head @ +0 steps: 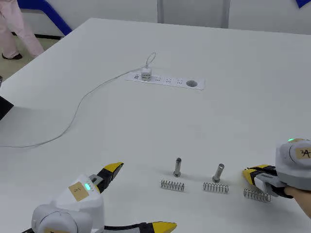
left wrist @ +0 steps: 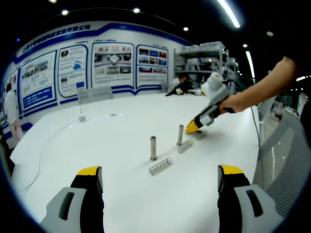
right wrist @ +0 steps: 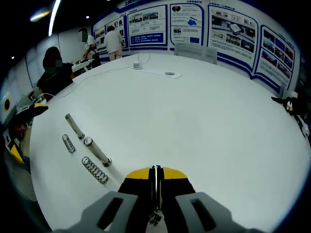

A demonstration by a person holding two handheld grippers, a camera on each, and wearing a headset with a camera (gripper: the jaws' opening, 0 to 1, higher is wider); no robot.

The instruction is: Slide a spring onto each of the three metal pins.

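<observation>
Two metal pins stand upright near the table's front: one [head: 177, 166] [left wrist: 153, 148] [right wrist: 74, 126] and another [head: 218, 172] [left wrist: 180, 135] [right wrist: 97, 151]. In front of each lies a spring [head: 172, 185] [left wrist: 160, 166] [right wrist: 68, 143], [head: 215, 187] [left wrist: 185, 146] [right wrist: 94, 170]. A third spring [head: 256, 195] lies under my right gripper [head: 253, 174] [right wrist: 155, 174], whose yellow tips are shut on a thin metal pin [right wrist: 155, 187], seemingly the third. My left gripper [head: 138, 196] [left wrist: 160, 171] is wide open and holds nothing, a little short of the left pin and spring.
A white power strip [head: 165, 80] lies mid-table with a plug and a thin cable [head: 77, 109] trailing left toward the table edge. A dark object [head: 4, 107] sits at the left edge. A person [head: 14, 29] stands beyond the far left corner.
</observation>
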